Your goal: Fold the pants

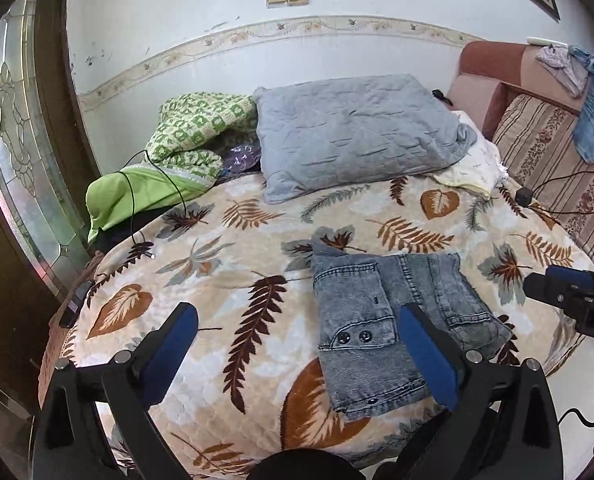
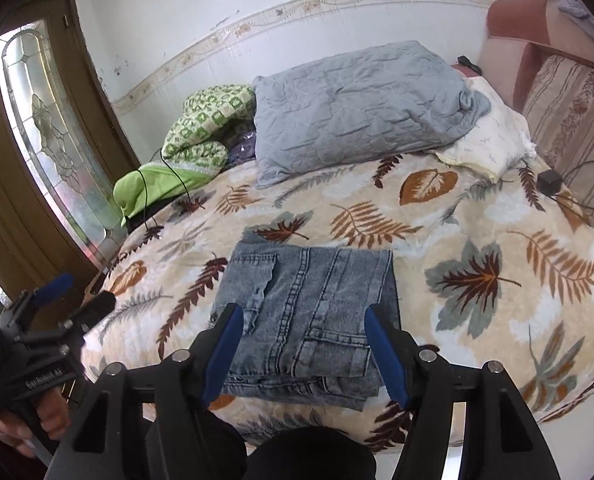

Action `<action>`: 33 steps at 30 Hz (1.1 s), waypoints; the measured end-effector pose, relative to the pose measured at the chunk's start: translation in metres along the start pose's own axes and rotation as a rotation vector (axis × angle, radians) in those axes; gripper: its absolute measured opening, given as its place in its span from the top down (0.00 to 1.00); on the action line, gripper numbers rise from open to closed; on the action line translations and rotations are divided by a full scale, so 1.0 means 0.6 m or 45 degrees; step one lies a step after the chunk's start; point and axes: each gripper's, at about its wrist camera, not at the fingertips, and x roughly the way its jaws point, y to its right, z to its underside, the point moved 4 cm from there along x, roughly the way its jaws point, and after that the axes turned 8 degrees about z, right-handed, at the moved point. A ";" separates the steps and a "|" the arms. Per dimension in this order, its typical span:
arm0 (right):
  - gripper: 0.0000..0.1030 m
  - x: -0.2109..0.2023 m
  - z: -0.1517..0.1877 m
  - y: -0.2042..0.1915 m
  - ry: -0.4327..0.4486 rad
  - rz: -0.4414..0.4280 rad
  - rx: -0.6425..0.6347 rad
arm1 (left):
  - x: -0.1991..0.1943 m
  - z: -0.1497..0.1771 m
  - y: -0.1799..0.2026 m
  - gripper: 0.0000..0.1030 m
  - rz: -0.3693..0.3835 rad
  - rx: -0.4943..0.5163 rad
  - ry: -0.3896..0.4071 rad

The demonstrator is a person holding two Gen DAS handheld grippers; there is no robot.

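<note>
Grey-blue denim pants (image 1: 381, 320) lie folded into a compact stack on the leaf-print blanket (image 1: 225, 264), near the bed's front edge. They also show in the right wrist view (image 2: 309, 312). My left gripper (image 1: 297, 320) is open and empty, held above the blanket at the pants' left edge. My right gripper (image 2: 303, 320) is open and empty, hovering above the near end of the pants, its fingers wide on both sides. Each gripper also appears in the other's view: the right one at the right edge (image 1: 569, 292), the left one at the lower left (image 2: 73, 300).
A grey pillow (image 1: 357, 136), a green patterned quilt (image 1: 189, 136) and a cream pillow (image 1: 473, 164) lie at the bed's far end. A black cable (image 1: 137, 200) trails at the left. A charger (image 2: 549, 182) sits at the right. A striped sofa (image 1: 553, 160) stands right, a glass door (image 1: 13, 152) left.
</note>
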 end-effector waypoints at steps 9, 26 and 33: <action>0.32 0.080 0.025 0.068 -0.153 -0.027 0.099 | 0.109 0.040 -0.048 0.03 0.081 -0.100 -0.268; 0.32 0.263 0.034 0.155 -0.394 -0.186 0.280 | 0.282 0.056 -0.078 0.03 0.378 -0.263 -0.525; 0.28 0.289 0.044 0.126 -0.450 -0.290 0.268 | 0.319 0.063 -0.044 0.03 0.566 -0.321 -0.588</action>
